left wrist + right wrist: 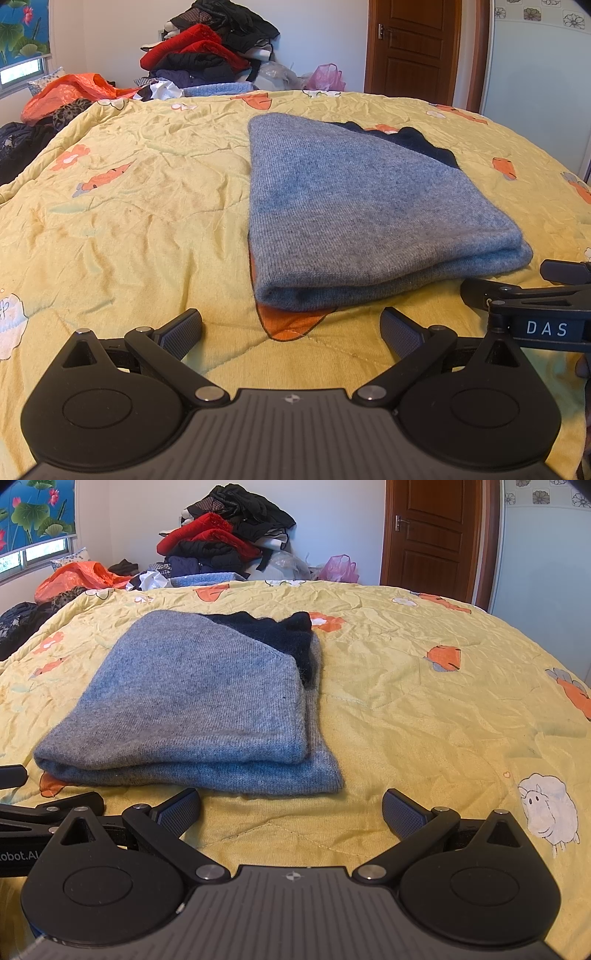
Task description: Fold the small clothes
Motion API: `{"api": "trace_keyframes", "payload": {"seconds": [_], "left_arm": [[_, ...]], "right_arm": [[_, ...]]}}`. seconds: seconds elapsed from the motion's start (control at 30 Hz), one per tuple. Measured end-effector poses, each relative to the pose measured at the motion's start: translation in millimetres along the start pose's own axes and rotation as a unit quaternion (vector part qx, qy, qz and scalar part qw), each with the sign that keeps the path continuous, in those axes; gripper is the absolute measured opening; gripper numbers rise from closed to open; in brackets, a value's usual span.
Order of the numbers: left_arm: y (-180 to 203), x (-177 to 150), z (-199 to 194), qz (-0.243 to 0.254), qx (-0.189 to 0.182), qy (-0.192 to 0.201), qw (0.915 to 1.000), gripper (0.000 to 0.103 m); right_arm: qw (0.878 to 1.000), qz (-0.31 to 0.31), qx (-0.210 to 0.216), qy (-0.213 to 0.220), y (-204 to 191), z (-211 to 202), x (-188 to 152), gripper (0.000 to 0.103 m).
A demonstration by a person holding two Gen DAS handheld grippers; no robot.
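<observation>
A grey knitted garment lies folded in layers on the yellow quilt, with a dark navy part showing at its far end. It also shows in the right wrist view, navy part at the far end. My left gripper is open and empty, just in front of the garment's near folded edge. My right gripper is open and empty, just short of the garment's near right corner. The right gripper's fingers show at the right edge of the left wrist view.
A heap of red, black and blue clothes stands beyond the far edge of the bed. An orange bag and dark clothes lie at the far left. A pink plastic bag and a brown door are behind.
</observation>
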State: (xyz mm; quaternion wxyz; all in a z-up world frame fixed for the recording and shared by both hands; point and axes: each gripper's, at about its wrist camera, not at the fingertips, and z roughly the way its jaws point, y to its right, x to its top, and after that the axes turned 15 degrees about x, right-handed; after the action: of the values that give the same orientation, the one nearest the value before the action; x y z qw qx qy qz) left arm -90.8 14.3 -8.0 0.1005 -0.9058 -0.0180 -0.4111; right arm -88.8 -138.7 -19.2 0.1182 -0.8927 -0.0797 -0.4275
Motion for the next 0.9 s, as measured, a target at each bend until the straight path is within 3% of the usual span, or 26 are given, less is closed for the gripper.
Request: {"api": "trace_keyframes", "payload": {"seconds": [0.47,0.63,0.77,0.9], "left_arm": [[2.8,-2.8,-5.9,-0.003,0.011,-0.009,0.9999,0.103],[-1.0,-3.1,-10.0,0.001,0.000,-0.017,0.9999,0.103],[-13.2,-8.4,-29.4,-0.037,0.006,0.021,0.9991,0.103],[-22.2,-2.5,-48.8,-0.056,0.020,0.026,0.9979,0.103]], "right_arm": [[1.000,-0.003,0.009,-0.002,0.2,-5.0,-1.5,0.103],[0.999,0.018,0.046,0.006,4.7,-27.1,-8.8,0.103],[0.996,0.049,0.076,0.017,11.4,-44.2,-11.4,0.103],[0.995,0.057,0.085,0.019,6.9,-50.2,-4.7,0.103]]}}
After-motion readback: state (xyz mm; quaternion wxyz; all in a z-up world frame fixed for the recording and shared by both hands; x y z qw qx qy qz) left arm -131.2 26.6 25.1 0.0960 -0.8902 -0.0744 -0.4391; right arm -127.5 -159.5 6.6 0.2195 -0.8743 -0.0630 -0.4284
